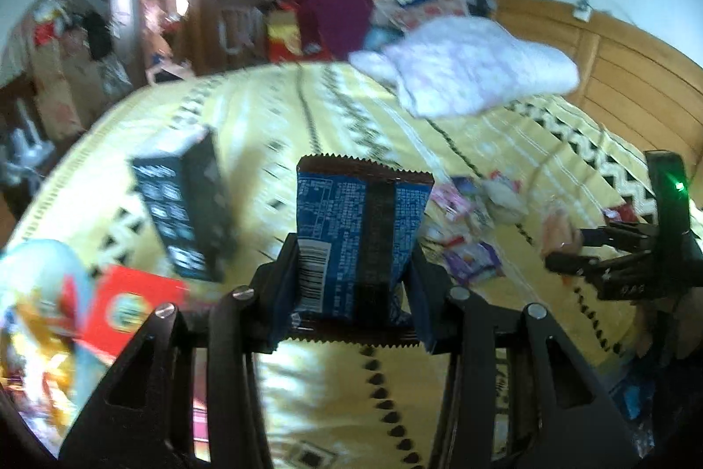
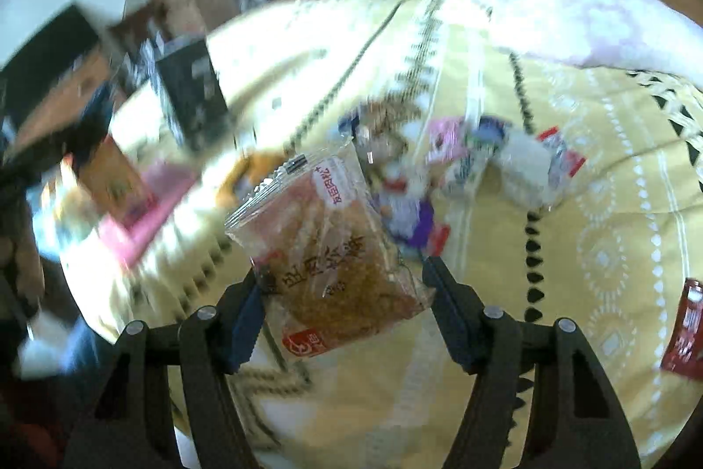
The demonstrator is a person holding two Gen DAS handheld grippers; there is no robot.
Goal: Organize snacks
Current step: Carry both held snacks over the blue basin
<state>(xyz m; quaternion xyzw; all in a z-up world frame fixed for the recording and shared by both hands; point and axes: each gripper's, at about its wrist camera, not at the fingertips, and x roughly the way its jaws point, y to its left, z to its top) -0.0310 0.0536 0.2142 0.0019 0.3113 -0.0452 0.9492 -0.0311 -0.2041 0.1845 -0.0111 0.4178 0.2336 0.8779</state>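
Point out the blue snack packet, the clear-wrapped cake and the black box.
blue snack packet (image 1: 351,240): left wrist view, middle of its printed back.
clear-wrapped cake (image 2: 338,262): right wrist view, on the brown cake inside the wrapper.
black box (image 1: 184,214): left wrist view, its printed front face.

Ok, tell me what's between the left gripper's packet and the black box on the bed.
Nothing visible. The blue packet sits clamped in the left gripper, and only bare yellow bedspread lies between it and the black box to its left.

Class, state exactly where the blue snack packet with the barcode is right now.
In the left wrist view, the blue snack packet stands upright at centre, clamped in the left gripper above the yellow bedspread, right of the black box.
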